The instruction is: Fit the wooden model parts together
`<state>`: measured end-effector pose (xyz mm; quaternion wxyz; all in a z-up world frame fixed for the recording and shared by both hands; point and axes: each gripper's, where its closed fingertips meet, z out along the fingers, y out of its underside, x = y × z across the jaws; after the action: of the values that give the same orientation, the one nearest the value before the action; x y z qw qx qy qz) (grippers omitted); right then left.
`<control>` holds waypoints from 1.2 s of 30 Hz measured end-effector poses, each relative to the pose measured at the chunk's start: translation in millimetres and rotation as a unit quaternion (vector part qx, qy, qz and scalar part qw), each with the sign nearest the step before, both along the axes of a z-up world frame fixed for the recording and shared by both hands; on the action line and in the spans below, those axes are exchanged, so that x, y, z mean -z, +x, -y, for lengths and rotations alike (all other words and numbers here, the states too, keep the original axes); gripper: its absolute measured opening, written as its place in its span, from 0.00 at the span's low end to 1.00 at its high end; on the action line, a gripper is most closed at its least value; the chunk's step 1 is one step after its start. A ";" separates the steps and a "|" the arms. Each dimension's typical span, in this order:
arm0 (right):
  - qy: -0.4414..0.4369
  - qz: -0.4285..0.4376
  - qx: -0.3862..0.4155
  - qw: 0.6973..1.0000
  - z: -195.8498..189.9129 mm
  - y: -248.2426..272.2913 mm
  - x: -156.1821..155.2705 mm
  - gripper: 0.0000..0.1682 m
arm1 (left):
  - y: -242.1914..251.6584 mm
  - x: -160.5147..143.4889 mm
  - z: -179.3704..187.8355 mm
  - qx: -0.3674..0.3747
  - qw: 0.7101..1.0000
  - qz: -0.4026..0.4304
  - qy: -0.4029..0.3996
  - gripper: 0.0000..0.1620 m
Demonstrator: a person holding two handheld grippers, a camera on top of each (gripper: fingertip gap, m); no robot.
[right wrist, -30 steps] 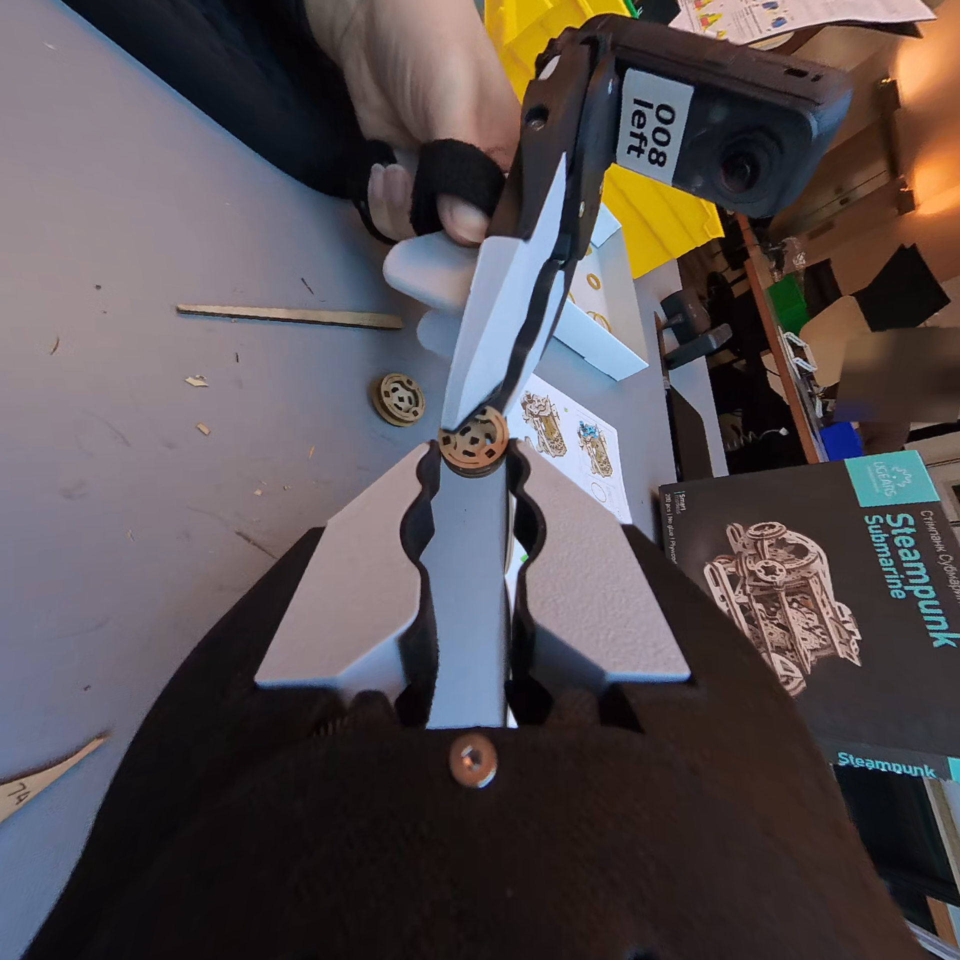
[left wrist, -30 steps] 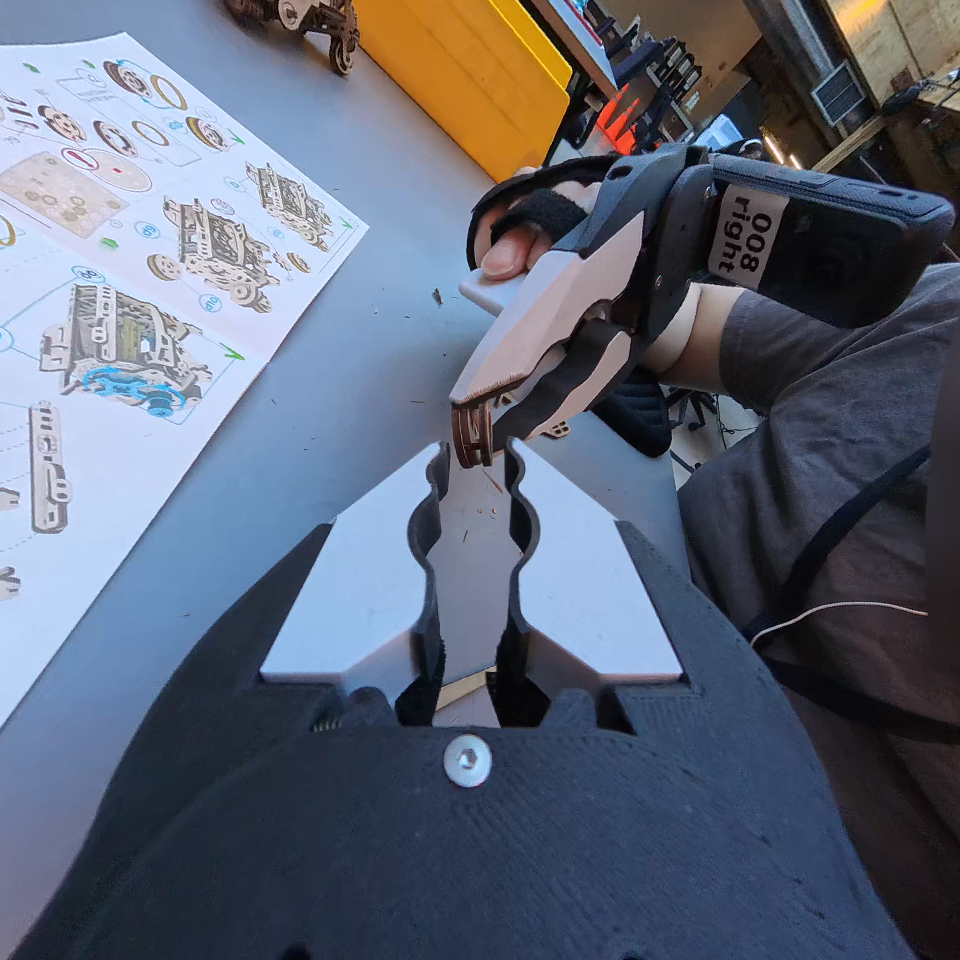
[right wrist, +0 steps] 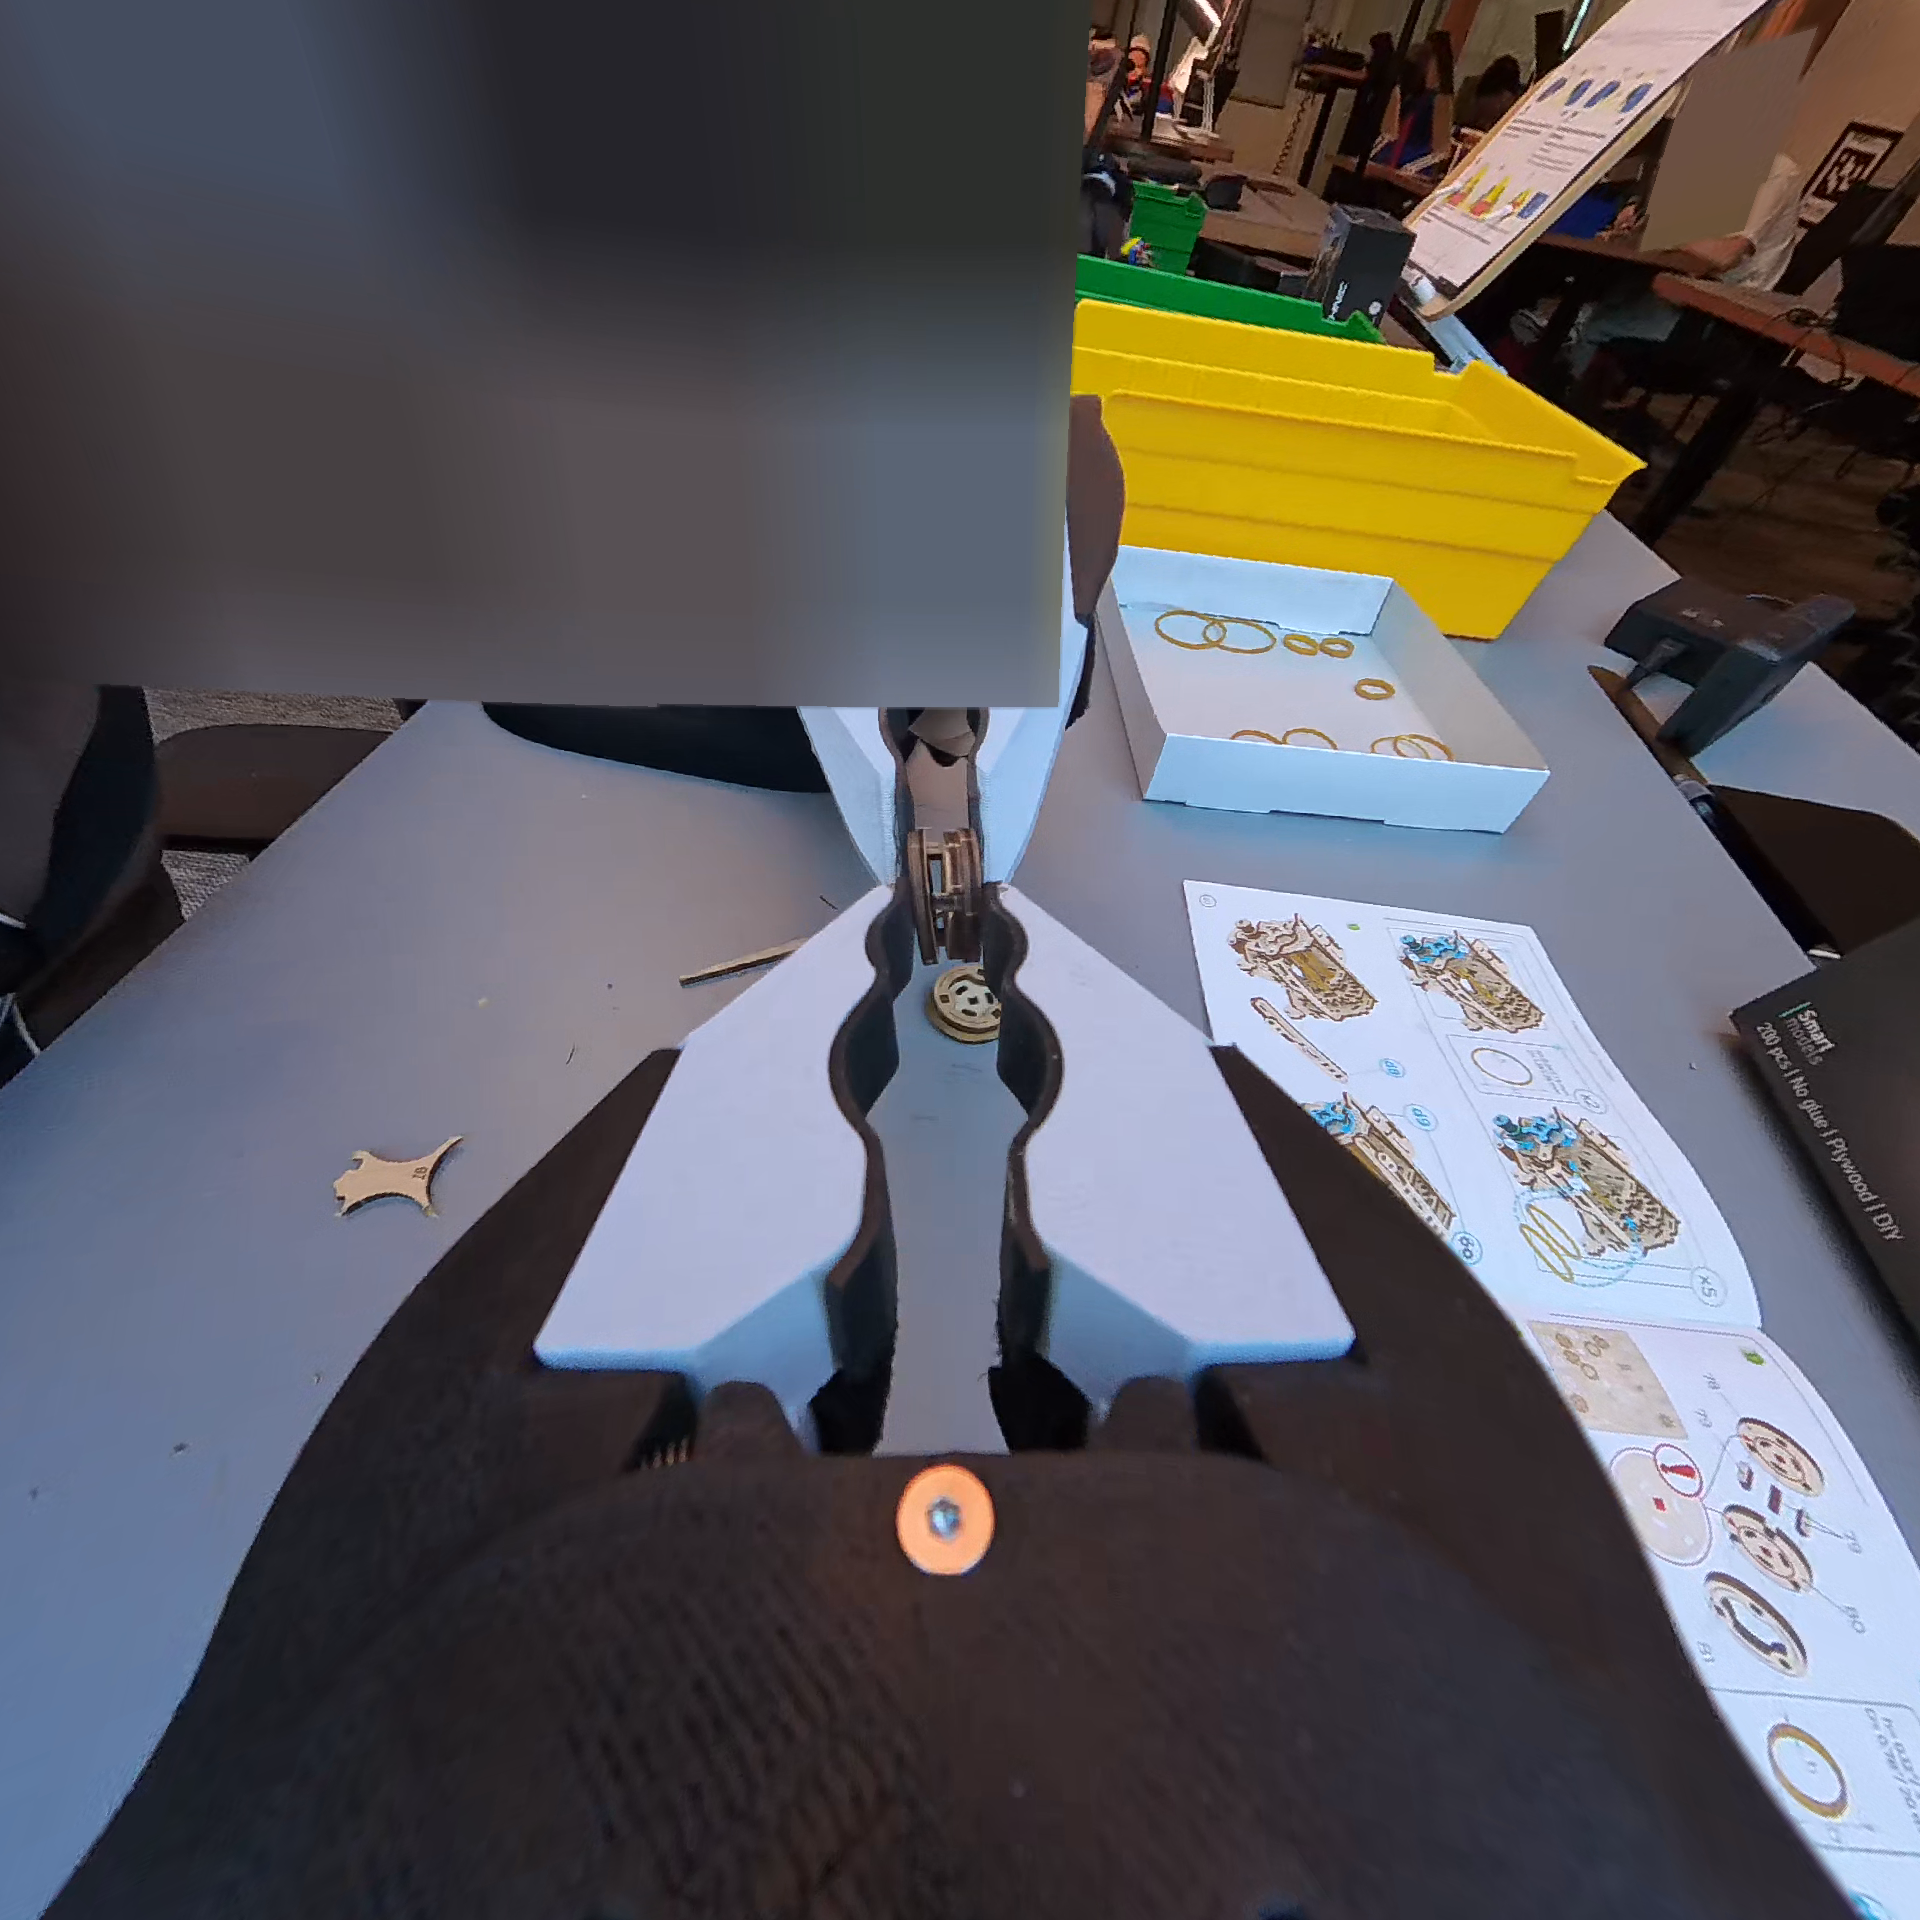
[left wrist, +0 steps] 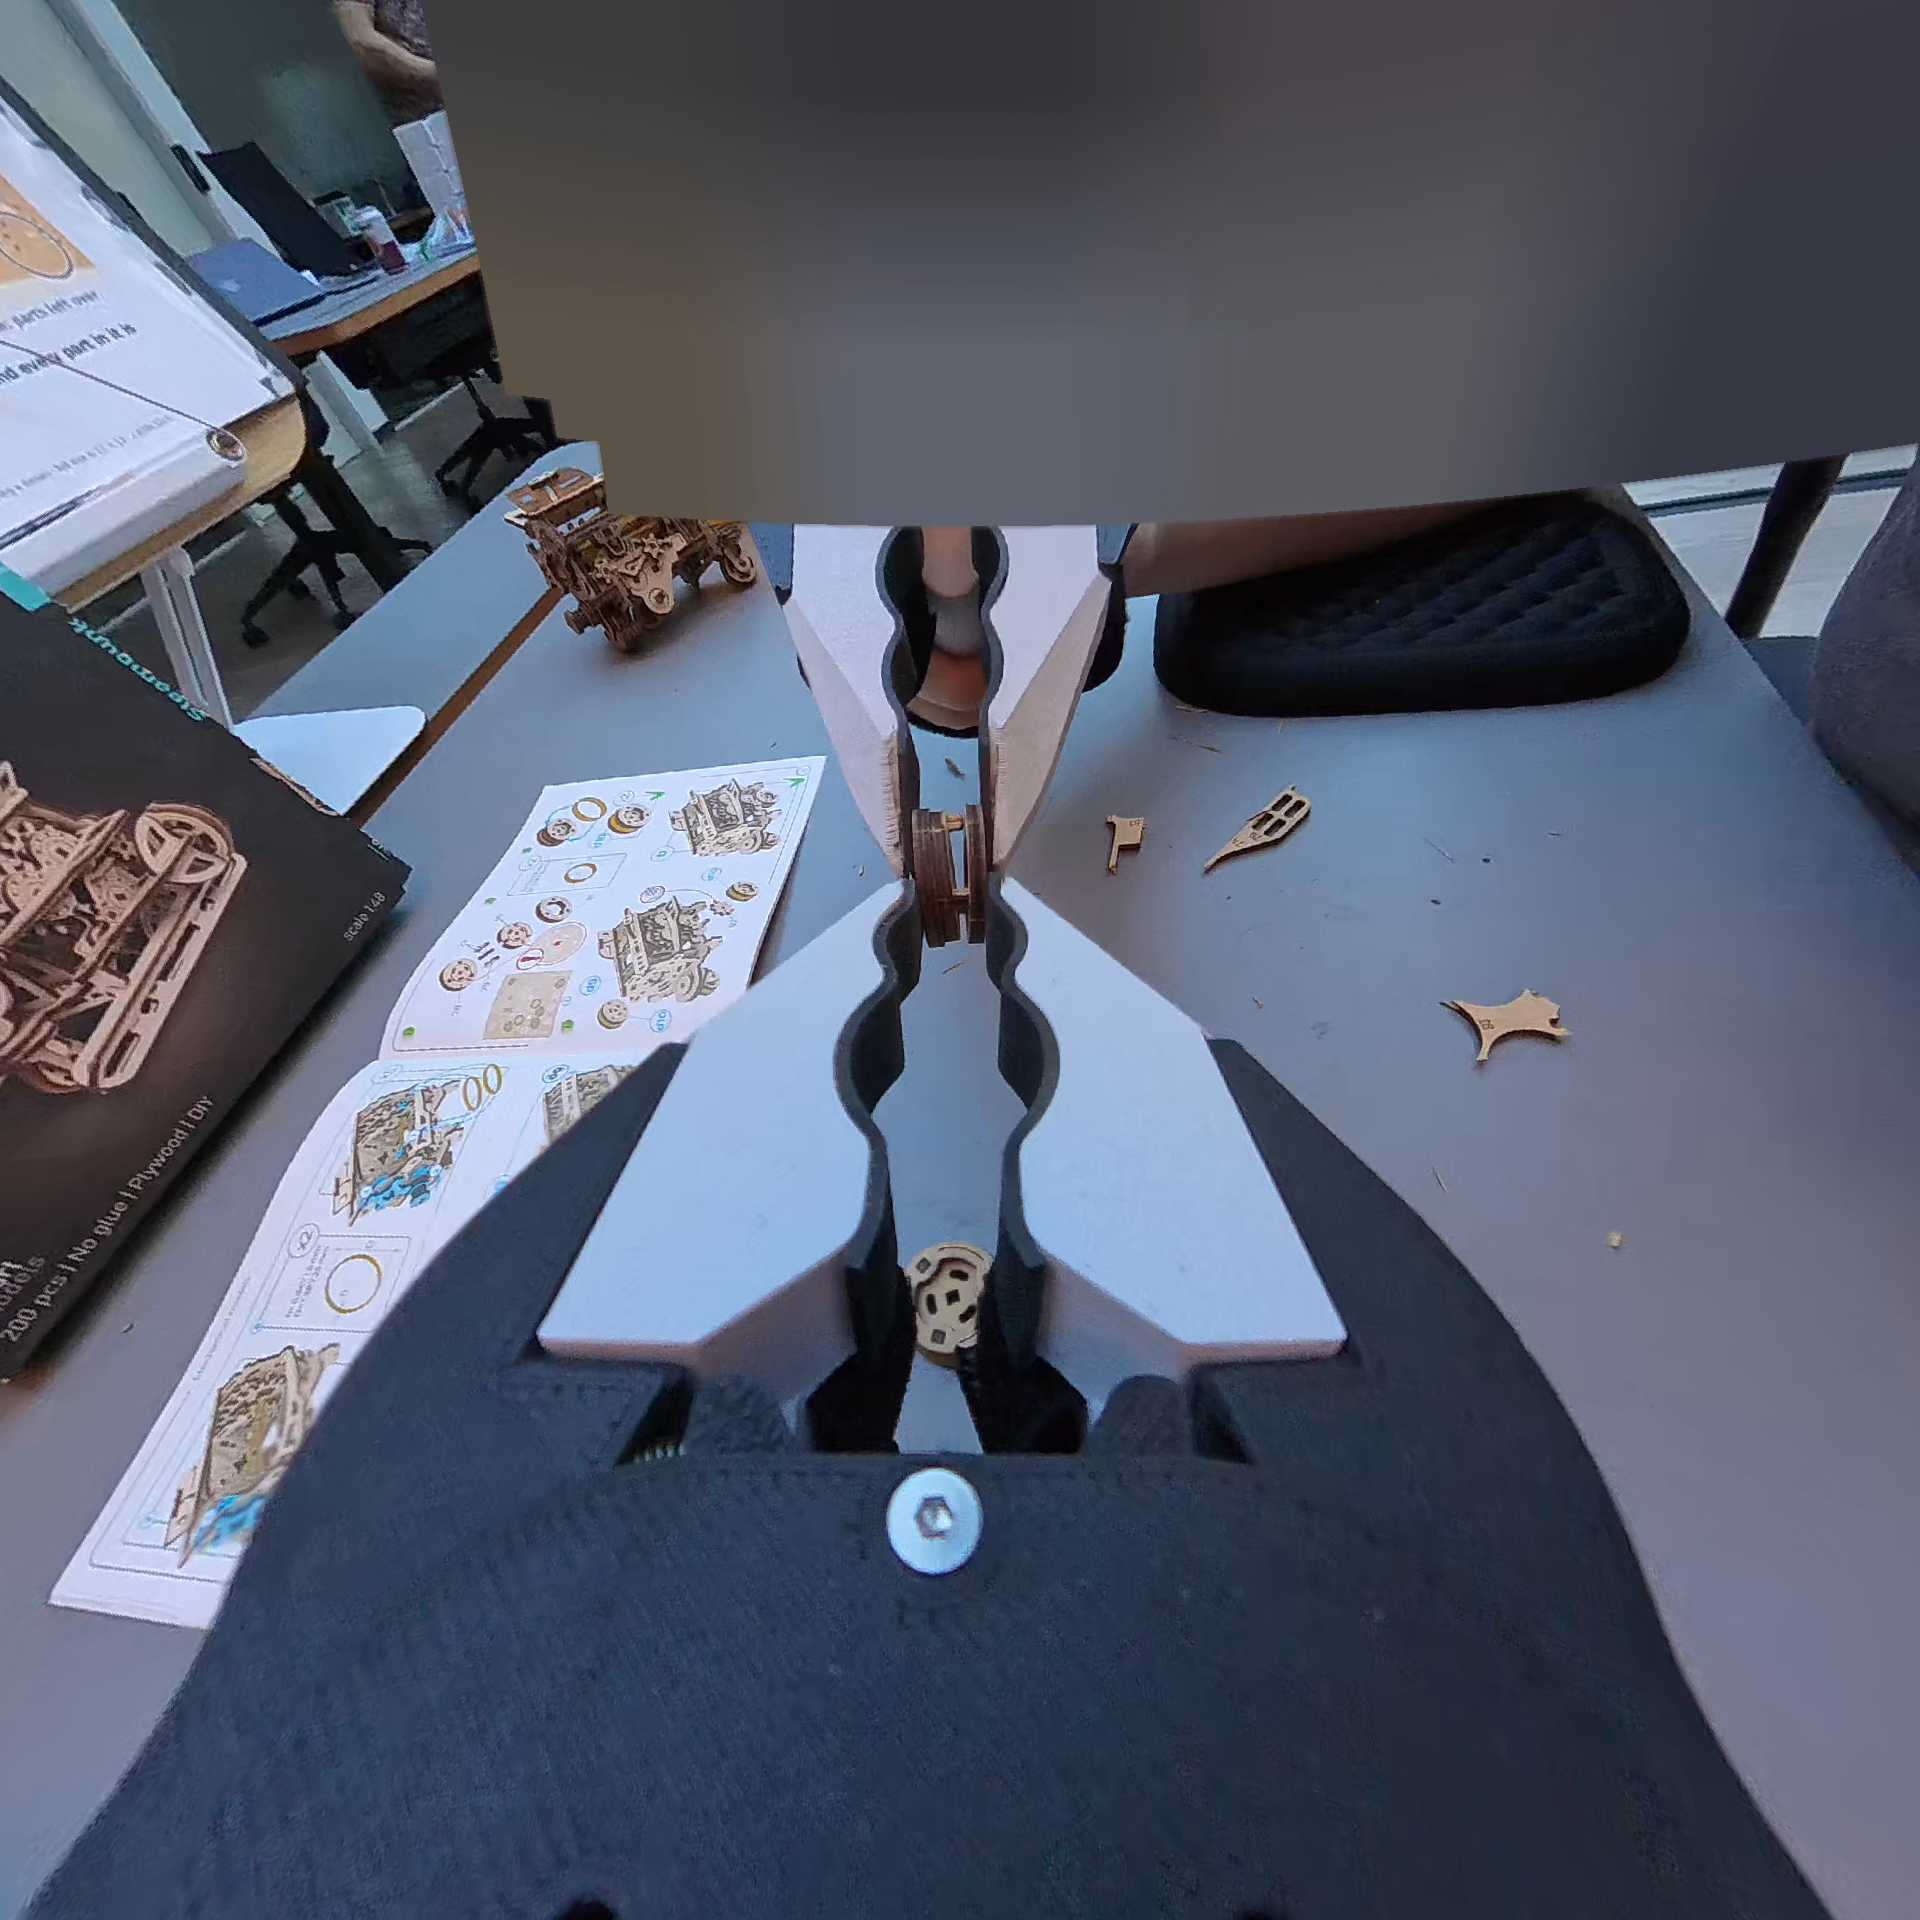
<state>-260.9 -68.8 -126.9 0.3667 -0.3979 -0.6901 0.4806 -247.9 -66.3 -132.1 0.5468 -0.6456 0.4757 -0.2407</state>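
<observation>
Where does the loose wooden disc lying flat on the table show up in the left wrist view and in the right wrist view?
Left wrist view: the loose disc shows low between the left gripper's fingers, near their base.
Right wrist view: the loose disc shows just behind the right gripper's tips, on the grey table.
Shared landmark: the star-shaped wooden offcut.

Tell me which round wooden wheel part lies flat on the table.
The single pierced wooden disc lies flat on the grey table; the stacked wheel assembly is held between both grippers' tips.

Black tool (left wrist: 951,914), pale grey fingers (left wrist: 748,1164), silver screw (left wrist: 934,1521)
</observation>
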 end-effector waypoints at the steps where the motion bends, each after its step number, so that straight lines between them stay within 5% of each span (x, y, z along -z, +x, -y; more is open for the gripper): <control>1: 0.004 0.001 -0.003 1.000 0.8 0.6 0.7 0.06 | 0.4 0.6 0.8 0.002 1.000 -0.005 0.004 0.06; 17: 0.056 -0.021 -0.012 0.998 5.1 5.5 2.3 0.06 | 5.2 2.6 5.2 0.000 0.998 -0.048 0.039 0.06; 27: -0.009 -0.027 -0.012 1.000 1.3 2.6 -0.3 0.06 | 0.3 -0.3 2.1 0.004 0.998 0.034 -0.059 0.08; 36: 0.050 -0.012 -0.021 0.998 -0.2 5.2 8.0 0.08 | 1.2 7.2 1.8 -0.009 0.999 -0.029 -0.022 0.06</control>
<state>-255.8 -68.6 -134.8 0.3839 -0.3588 -0.7172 0.4578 -246.7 -68.2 -139.3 0.5208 -0.6683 0.4801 -0.2274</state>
